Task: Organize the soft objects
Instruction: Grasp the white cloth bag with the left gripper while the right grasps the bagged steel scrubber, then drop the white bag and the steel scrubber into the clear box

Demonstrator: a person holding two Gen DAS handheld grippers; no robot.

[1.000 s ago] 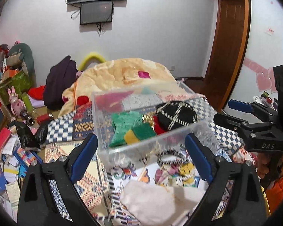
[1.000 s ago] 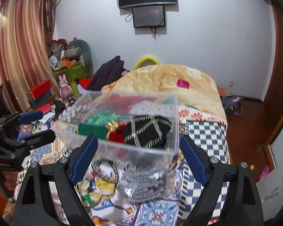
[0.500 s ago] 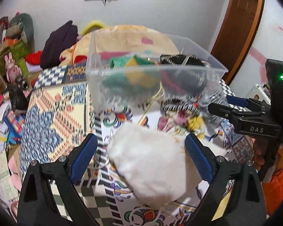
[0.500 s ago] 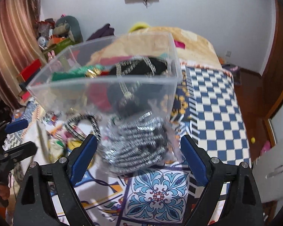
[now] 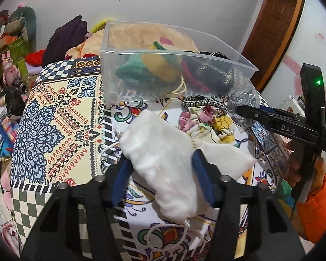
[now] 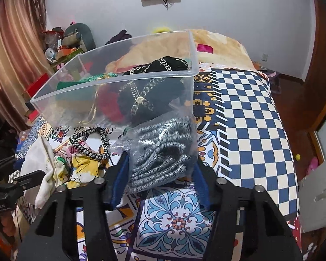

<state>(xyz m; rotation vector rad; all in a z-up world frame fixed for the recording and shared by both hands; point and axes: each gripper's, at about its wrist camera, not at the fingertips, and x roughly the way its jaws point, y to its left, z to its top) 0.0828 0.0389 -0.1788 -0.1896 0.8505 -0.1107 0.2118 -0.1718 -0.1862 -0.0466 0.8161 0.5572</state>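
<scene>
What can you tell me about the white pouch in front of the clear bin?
The white pouch looks like soft, fuzzy fabric, plump and rumpled, with a white drawstring trailing from its near end. It lies tilted on the patterned cloth, short of the bin. The left gripper's blue-padded jaws press both its sides.

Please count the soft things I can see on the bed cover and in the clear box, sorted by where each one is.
In the clear box: 2, a green and yellow knit and a black hat.
In the grippers: 2, a white pouch in the left gripper, a bagged grey knit in the right gripper.
Loose on the bed cover: 2, a flowered cloth and a braided band.
Total: 6
</scene>
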